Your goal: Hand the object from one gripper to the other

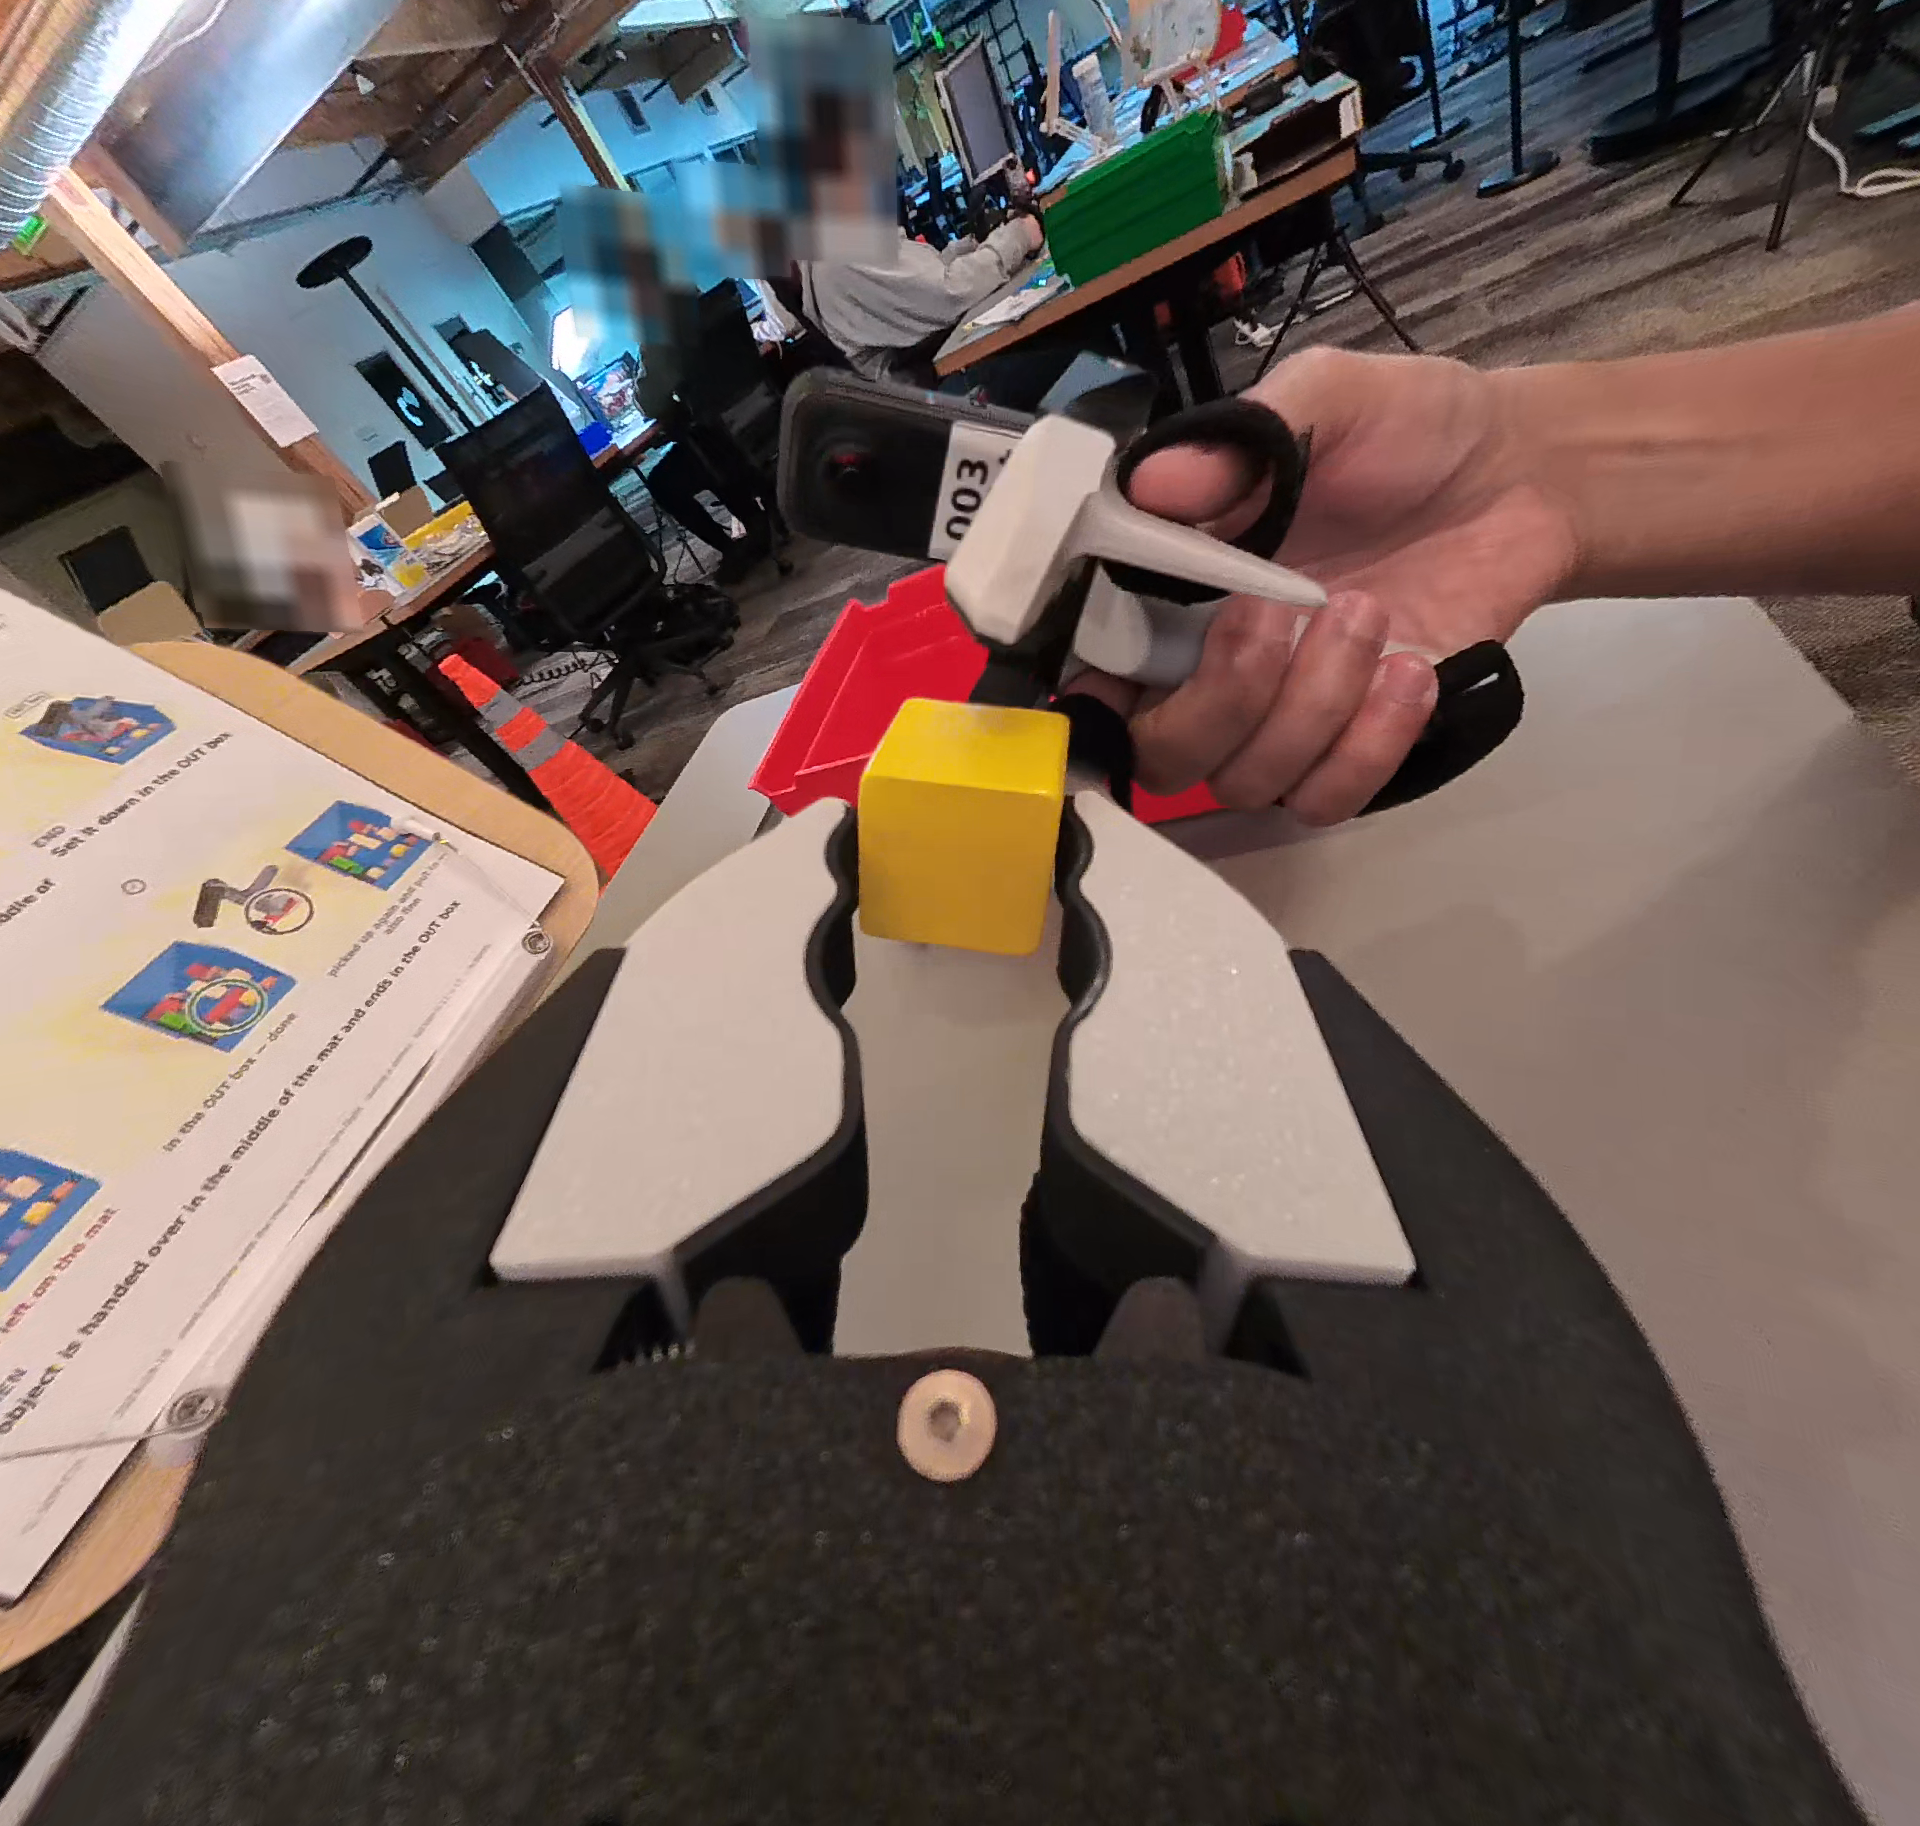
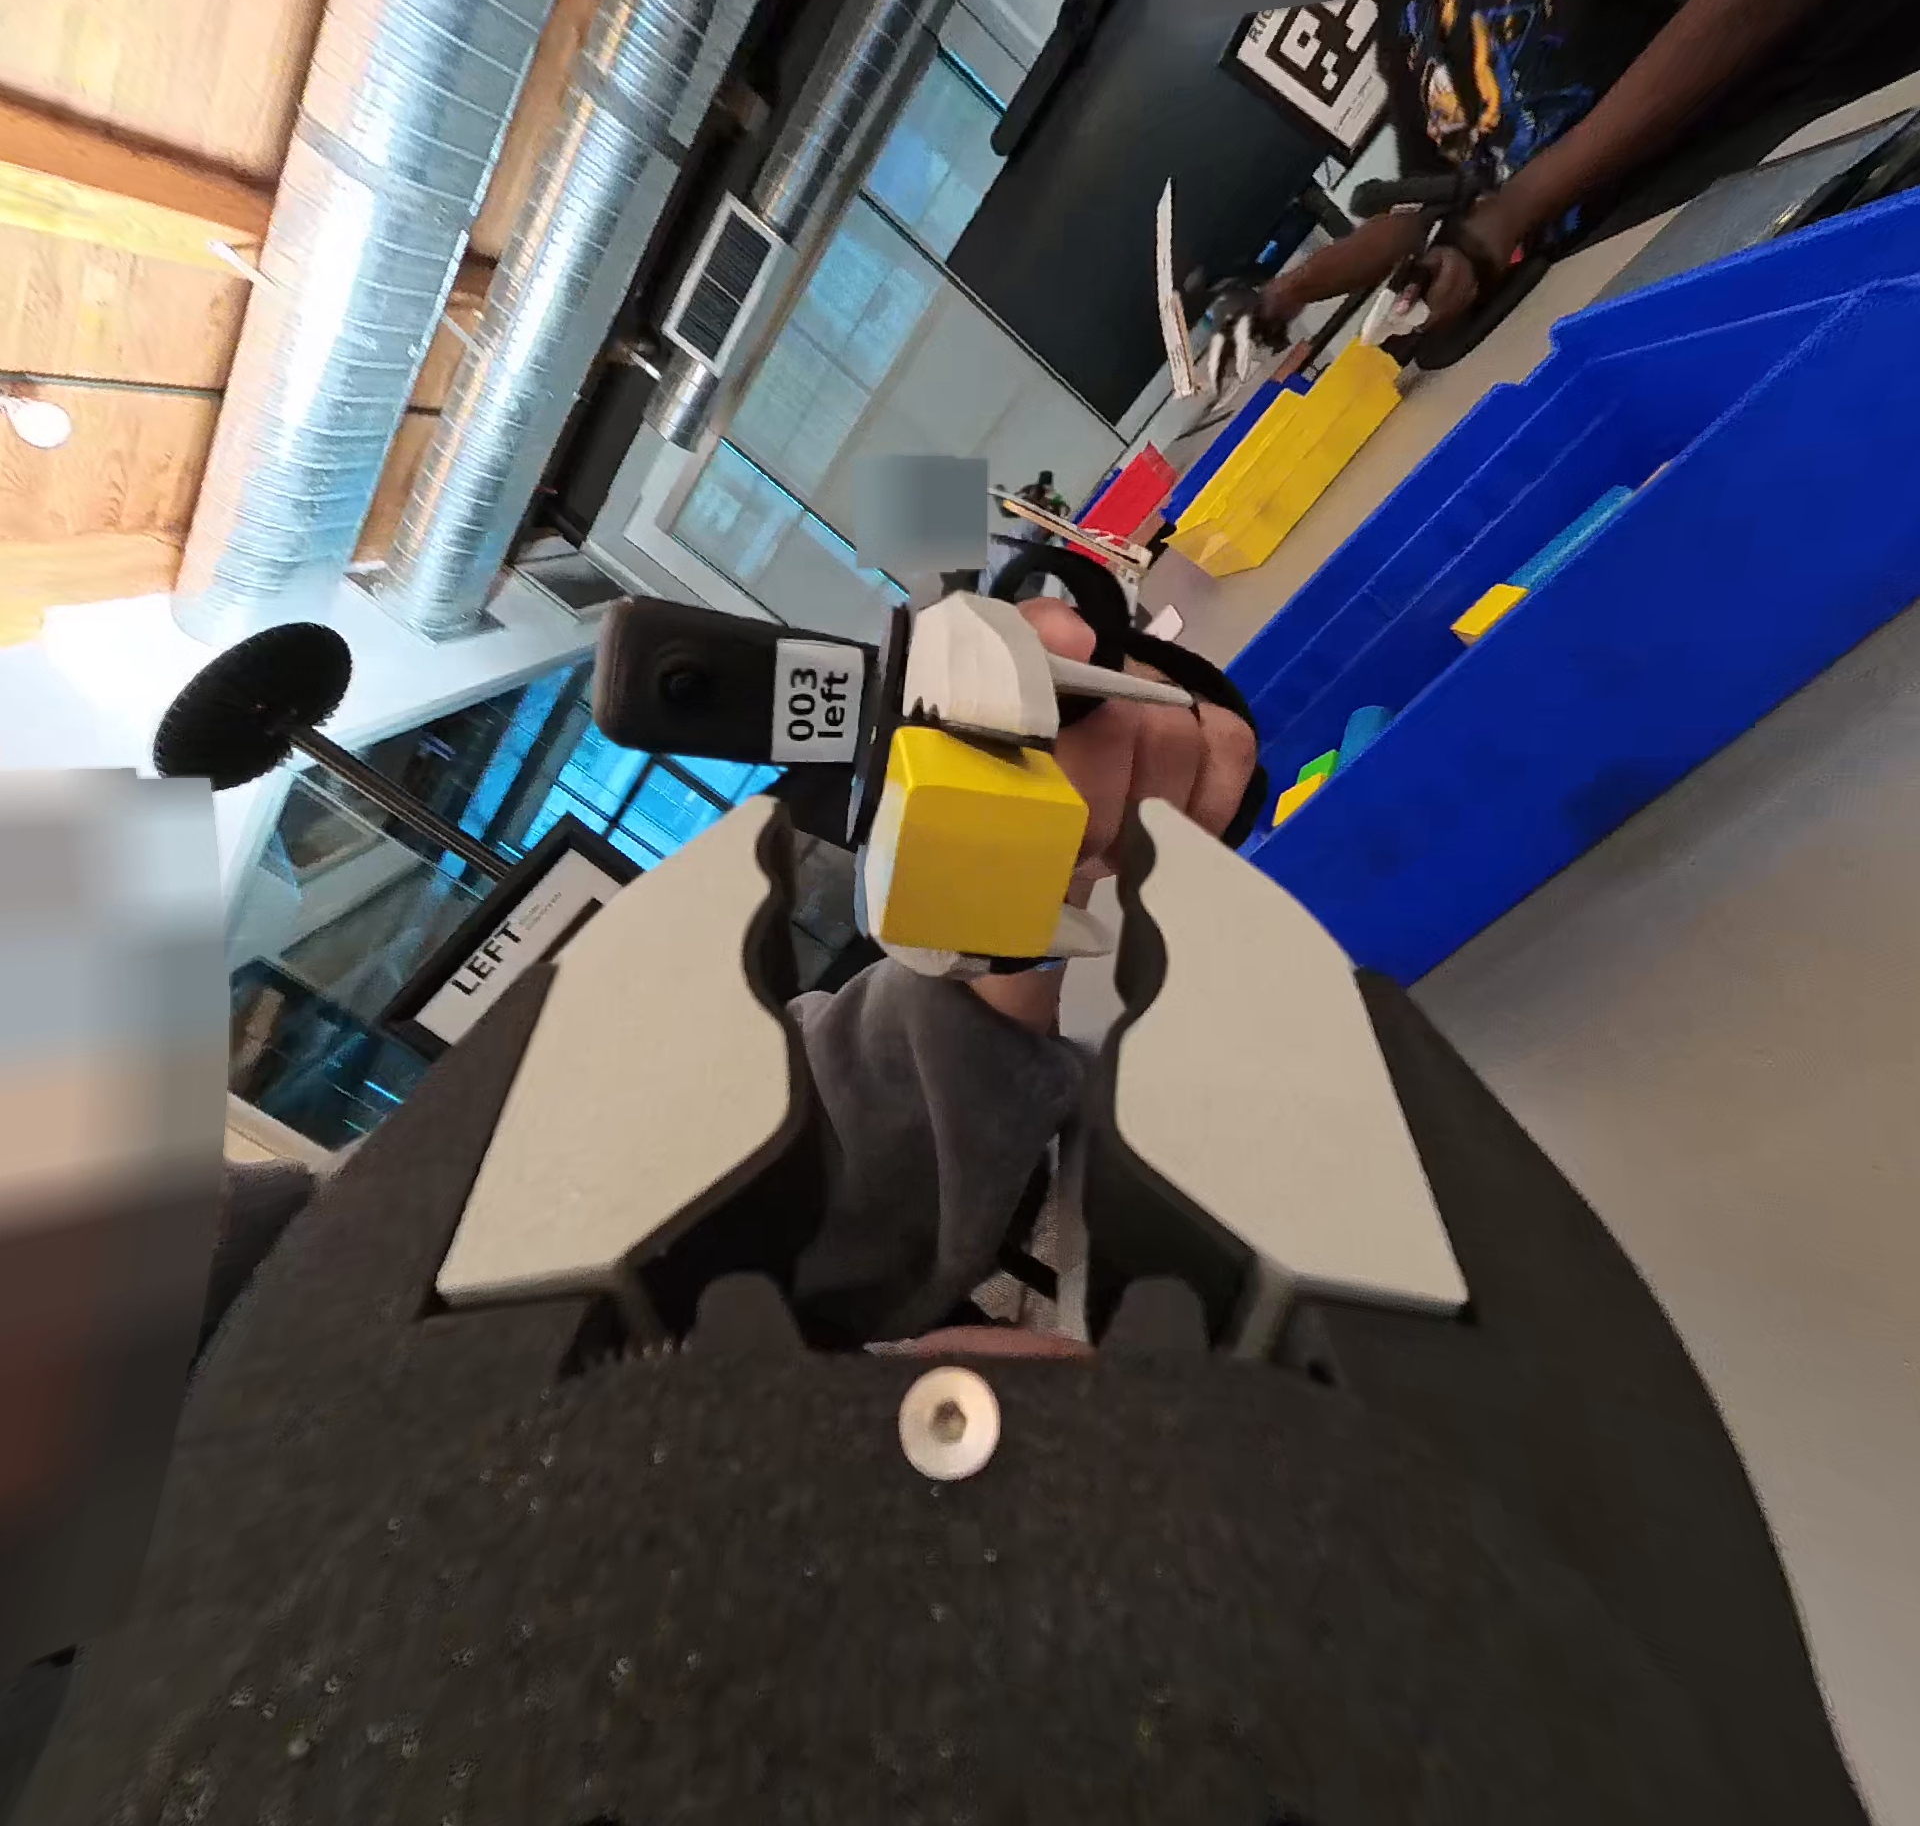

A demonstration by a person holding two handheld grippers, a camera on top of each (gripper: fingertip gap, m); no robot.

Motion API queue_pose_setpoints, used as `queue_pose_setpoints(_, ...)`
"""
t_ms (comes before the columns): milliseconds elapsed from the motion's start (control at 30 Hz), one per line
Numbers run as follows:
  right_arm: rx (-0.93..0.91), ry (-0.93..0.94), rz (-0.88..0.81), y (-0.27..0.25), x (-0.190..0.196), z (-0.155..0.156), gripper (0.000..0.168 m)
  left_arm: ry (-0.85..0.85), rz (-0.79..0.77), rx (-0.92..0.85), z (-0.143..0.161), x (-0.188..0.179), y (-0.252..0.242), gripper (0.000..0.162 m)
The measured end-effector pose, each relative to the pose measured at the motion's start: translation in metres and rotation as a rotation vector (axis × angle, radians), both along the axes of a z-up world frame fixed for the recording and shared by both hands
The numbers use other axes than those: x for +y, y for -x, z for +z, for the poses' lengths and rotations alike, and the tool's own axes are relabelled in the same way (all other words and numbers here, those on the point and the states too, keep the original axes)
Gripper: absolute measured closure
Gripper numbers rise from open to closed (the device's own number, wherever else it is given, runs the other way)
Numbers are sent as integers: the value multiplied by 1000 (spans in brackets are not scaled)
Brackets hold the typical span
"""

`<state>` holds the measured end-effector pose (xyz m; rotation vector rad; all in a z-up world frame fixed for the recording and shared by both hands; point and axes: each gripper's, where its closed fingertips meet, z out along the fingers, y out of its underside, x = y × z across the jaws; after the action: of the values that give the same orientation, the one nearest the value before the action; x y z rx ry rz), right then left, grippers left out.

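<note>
Gripping yellow cube (image 1: 961, 826) w/ left tool (image 1: 961, 841), right tool (image 2: 961, 831) spread apart, red bin (image 1: 873, 706) behind, blue bin (image 2: 1621, 571) nearby.

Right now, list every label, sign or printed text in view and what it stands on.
I do not quote writing; here is what bears it.
White label: on the black camera ahead, legible.
Laminated instruction sheet: on a wooden board, legible.
Framed sign: low left, large print legible.
Square-code placard: far background.
Paper note: on a post, too small to read.
</note>
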<state>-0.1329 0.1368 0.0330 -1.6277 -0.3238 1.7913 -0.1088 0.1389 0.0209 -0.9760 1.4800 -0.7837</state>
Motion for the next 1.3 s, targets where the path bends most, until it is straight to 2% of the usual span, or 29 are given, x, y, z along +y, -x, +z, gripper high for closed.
queue_pose_setpoints(100, 25, 13, 1, -8, 2, -6, 120, -5, -7, 7, -4, 1, -8, 127)
queue_pose_setpoints(133, 16, 15, 8, -9, 2, -10, 132, -10, -13, 12, -6, 0, -10, 127)
queue_pose_setpoints(233, -8, 52, 44, -11, 2, -18, 133, -19, 4, 44, -15, 1, -12, 127)
queue_pose_setpoints(333, -25, 49, 36, -12, 3, -20, 134, 52, 71, 75, -19, 0, -9, 125)
queue_pose_setpoints(433, -24, 36, 31, -17, 1, -13, 134, 208, 120, 50, -20, -13, 4, 108)
queue_pose_setpoints(500, -68, -6, -18, -33, 2, -5, 134, 320, 155, 28, -32, -24, 17, 108)
queue_pose_setpoints(600, -142, -59, -137, -74, 7, 11, 134, 432, 252, 25, -65, -39, 39, 108)
queue_pose_setpoints(667, -292, -77, -291, -116, 17, 9, 134, 472, 306, 42, -88, -49, 52, 116)
queue_pose_setpoints(733, -559, -74, -517, -176, 30, -7, 134, 488, 355, 73, -109, -57, 62, 117)
queue_pose_setpoints(800, -918, -9, -717, -251, 32, -37, 134, 500, 369, 108, -121, -64, 66, 117)
queue_pose_setpoints(900, -1341, 231, -787, -339, 8, -94, 134, 490, 367, 124, -124, -67, 64, 117)
queue_pose_setpoints(1033, -1514, 497, -569, -367, -24, -167, 134, 482, 328, 140, -126, -73, 59, 115)
queue_pose_setpoints(1100, -1574, 597, -513, -375, -35, -191, 133, 481, 318, 157, -129, -76, 57, 113)
queue_pose_setpoints(1300, -1612, 686, -463, -380, -46, -210, 133, 487, 290, 166, -129, -81, 56, 111)
